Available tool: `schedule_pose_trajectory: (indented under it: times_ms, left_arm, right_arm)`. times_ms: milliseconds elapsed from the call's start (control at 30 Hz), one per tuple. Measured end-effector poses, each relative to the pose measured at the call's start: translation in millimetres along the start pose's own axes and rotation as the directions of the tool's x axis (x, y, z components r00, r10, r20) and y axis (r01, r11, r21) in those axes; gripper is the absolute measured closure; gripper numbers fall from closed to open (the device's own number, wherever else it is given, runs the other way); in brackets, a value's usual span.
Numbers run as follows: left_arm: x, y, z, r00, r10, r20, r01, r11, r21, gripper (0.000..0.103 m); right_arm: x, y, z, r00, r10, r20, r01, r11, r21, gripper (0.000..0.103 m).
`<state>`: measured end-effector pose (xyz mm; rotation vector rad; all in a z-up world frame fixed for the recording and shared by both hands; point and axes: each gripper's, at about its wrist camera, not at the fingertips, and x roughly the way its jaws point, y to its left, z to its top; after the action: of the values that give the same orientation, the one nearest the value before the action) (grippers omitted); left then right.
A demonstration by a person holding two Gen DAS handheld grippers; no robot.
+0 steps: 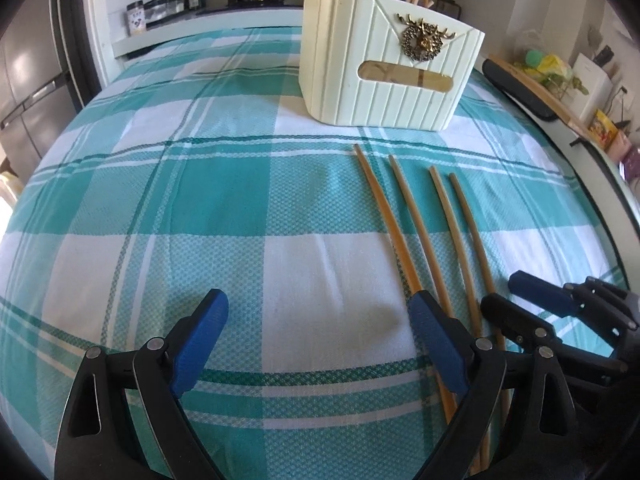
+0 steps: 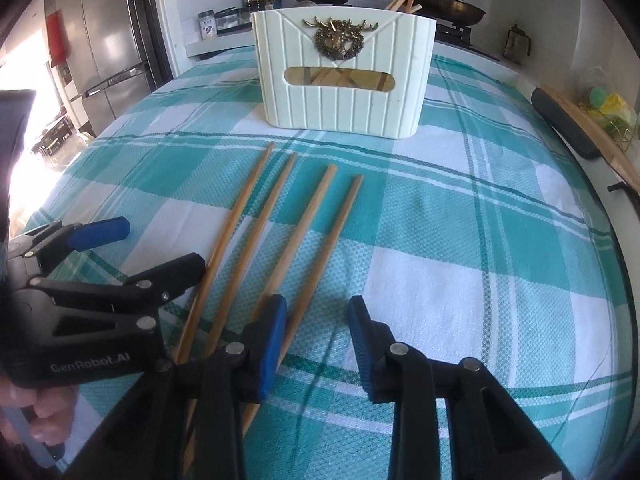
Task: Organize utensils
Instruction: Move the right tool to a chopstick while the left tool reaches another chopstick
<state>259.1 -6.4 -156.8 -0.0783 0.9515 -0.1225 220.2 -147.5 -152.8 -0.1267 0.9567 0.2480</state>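
Right gripper (image 2: 316, 340): jaws apart, gripping nothing, rightmost chopstick between them | left gripper (image 1: 316, 332): agape, empty | chopsticks (image 2: 276, 216): four on checked cloth (image 2: 460, 240), long axes toward holder (image 2: 344, 72) | near ends hidden under grippers

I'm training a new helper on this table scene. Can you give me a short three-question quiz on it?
1. How many chopsticks lie on the checked cloth?
2. True or false: the white holder lies tipped on its side.
3. Which tongs stand wider apart: A) left tongs or B) right tongs?

Key:
1. Four.
2. False; it stands upright, beyond the chopsticks' far tips.
3. A; neither pair grips anything.
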Motion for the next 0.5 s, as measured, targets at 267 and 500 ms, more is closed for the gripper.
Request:
schedule_pose_trajectory:
  times_ms: [267, 500]
  left_arm:
    - [7.4, -14.3, 3.8, 1.0, 0.006, 0.003, -0.007, 0.999, 0.051, 0.008]
    - [5.9, -16.0, -5.1, 0.998, 0.066, 0.004, -0.066, 0.99, 0.128, 0.004]
  right_arm:
    - [-12.9, -12.1, -16.2, 0.996, -0.089, -0.008, 0.089, 0.996, -0.01, 0.073]
    - [-25.6, -33.4, -33.0, 0.995, -0.096, -0.028, 0.096, 0.995, 0.032, 0.073]
